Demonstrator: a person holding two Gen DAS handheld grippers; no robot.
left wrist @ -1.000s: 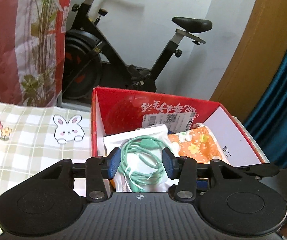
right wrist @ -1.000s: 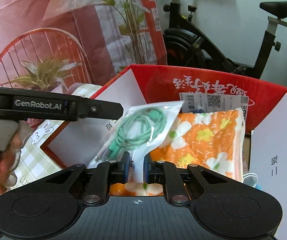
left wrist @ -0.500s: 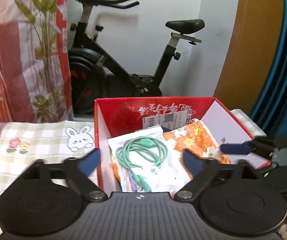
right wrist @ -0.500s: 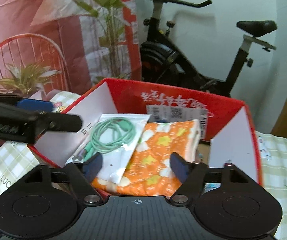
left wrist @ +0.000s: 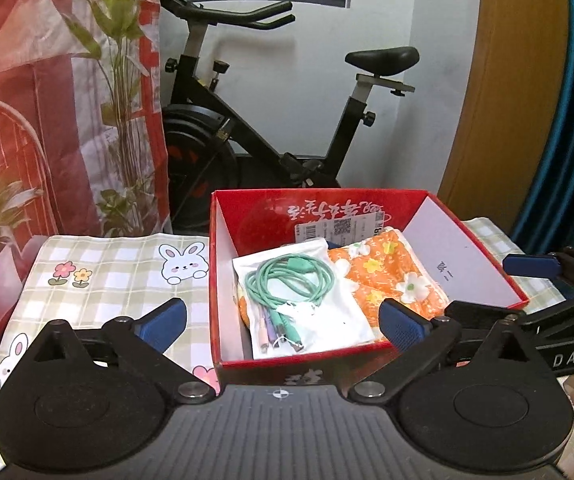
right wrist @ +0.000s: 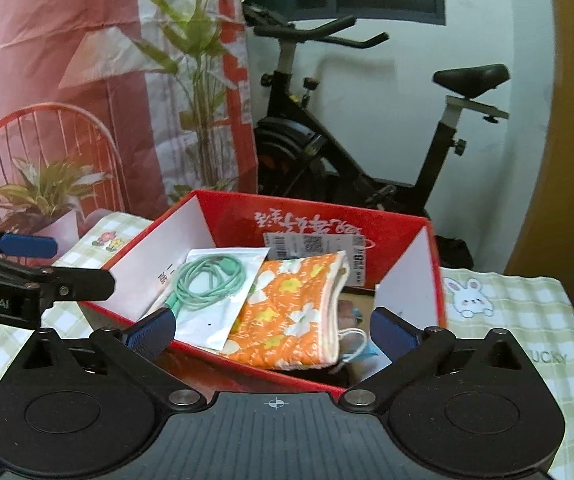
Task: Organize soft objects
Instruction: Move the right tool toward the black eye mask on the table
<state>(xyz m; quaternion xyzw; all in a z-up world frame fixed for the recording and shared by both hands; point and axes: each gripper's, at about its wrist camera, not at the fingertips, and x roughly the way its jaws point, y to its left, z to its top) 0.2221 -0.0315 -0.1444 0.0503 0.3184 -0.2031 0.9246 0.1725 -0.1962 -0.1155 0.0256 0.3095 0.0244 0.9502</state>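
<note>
A red cardboard box (left wrist: 271,216) stands on the checked cloth. In it lies an orange flowered cloth (left wrist: 391,276), with a white packet of green cable (left wrist: 291,280) on top. My left gripper (left wrist: 283,322) hovers before the box's near wall, jaws opening wide with nothing pressed between the pads. The right wrist view shows the same box (right wrist: 407,240), packet (right wrist: 215,280) and cloth (right wrist: 287,312). My right gripper (right wrist: 273,330) hangs in front of the box, its jaws also opening and holding nothing. Each view catches a blue pad of the other gripper (right wrist: 27,245) at its edge.
A green checked tablecloth (left wrist: 119,276) with rabbit prints covers the table. Behind it stand an exercise bike (left wrist: 271,140), a red printed backdrop (left wrist: 47,100), a wooden door (left wrist: 507,100) and a blue curtain (left wrist: 567,160). White strings (right wrist: 351,344) show under the cloth's edge.
Both grippers opened and let go of the cable packet, then drew back and upward from the box. The packet now lies flat on the orange cloth.
</note>
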